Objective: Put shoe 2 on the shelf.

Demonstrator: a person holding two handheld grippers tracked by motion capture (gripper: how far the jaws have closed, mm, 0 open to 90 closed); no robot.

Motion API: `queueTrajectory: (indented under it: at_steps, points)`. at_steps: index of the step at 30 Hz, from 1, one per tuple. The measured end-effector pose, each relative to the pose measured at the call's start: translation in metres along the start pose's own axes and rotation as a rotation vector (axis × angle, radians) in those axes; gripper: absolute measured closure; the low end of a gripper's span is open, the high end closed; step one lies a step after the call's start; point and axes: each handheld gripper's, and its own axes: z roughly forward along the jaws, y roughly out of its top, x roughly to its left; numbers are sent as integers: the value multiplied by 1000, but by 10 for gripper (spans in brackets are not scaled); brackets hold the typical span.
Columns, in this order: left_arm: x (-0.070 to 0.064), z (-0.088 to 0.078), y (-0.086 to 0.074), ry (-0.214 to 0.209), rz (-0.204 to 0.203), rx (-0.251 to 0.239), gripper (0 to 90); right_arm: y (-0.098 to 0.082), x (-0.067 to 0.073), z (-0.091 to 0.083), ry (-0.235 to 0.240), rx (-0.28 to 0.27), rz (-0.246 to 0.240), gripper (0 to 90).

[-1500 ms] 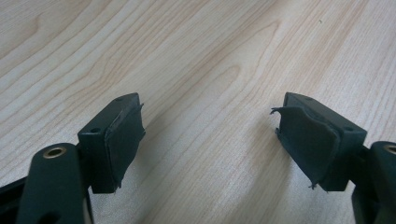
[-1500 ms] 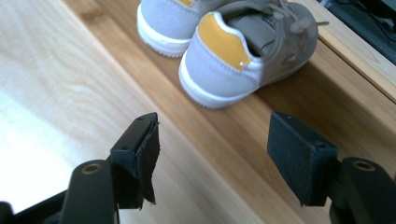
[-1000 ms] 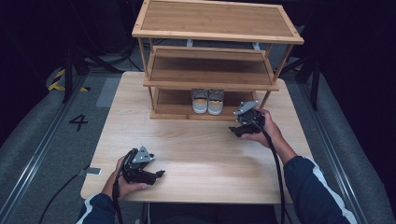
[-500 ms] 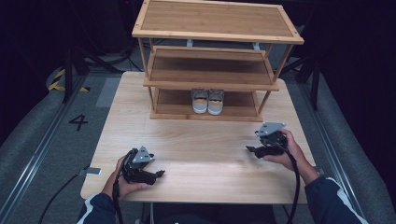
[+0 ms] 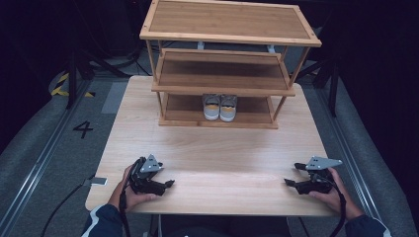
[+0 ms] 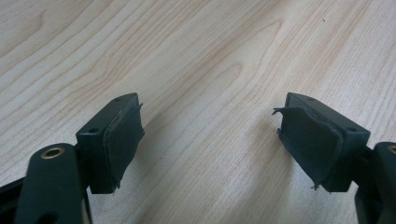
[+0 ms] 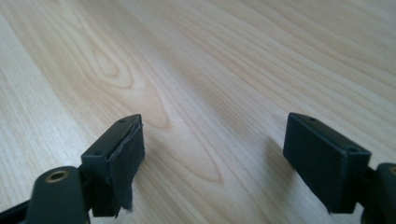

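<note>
A pair of grey and white shoes stands side by side on the bottom shelf of a three-tier wooden rack at the far end of the table. My left gripper rests near the table's front left corner, held in a hand. In the left gripper view its jaws stand wide open over bare wood. My right gripper is near the front right edge, pointing left. Its jaws have just been opening, are open, and have nothing between them.
The rack's middle shelf and top hold nothing. On the grey floor to the left are a painted number 4 and a metal rail. A small white tag hangs off the table's left front corner.
My right gripper has moved from just in front of the rack's right end back toward me, to the table's front right edge. The left gripper has stayed put.
</note>
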Motion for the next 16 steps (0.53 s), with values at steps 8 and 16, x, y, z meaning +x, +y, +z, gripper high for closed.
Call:
queueTrajectory:
  at_steps: [8,16]
  points:
    - [0,0,0,-2,0,1,214,-3,-2,-2,-16,-5,11,191]
    - [0,0,0,-2,-2,0,213,-3,-2,-2,-16,-5,11,191]
